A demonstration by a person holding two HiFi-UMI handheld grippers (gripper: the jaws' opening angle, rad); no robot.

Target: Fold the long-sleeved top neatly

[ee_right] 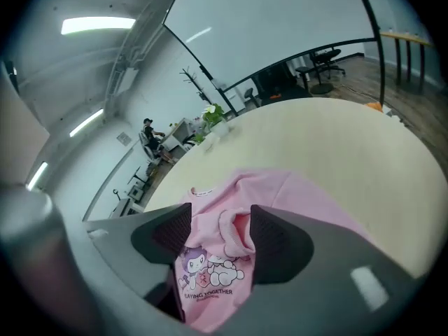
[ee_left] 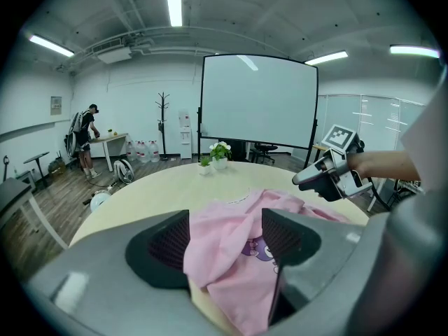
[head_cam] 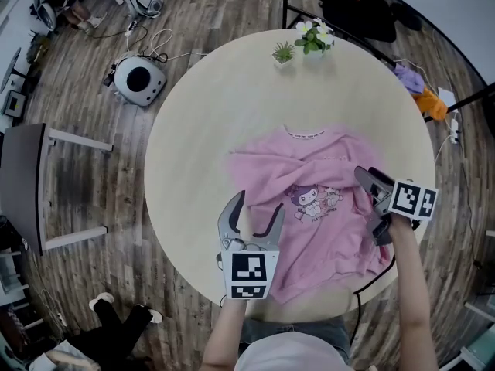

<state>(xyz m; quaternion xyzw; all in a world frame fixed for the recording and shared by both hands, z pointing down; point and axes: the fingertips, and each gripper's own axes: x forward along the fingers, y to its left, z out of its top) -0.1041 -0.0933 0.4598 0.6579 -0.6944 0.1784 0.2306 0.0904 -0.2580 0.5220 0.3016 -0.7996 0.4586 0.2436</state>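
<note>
Pink cartoon-print long-sleeved top rumpled at frame centre on round beige table. Left gripper and right gripper: jaws spread, holding nothing.

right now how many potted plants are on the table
2: a small green plant and a white-flowered plant, side by side at the table's far edge. None look hidden.

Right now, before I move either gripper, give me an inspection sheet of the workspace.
Surface: round beige table, no stains seen.
Job's things: pink long-sleeved top with cartoon print, rumpled, print up.
Clutter: two small potted plants at the far edge.
Grippers: left gripper open over the top's left edge; right gripper open over its right side.
Cables: white cable on the floor.
Surroundings: wooden floor, round white device, grey desk.
</note>
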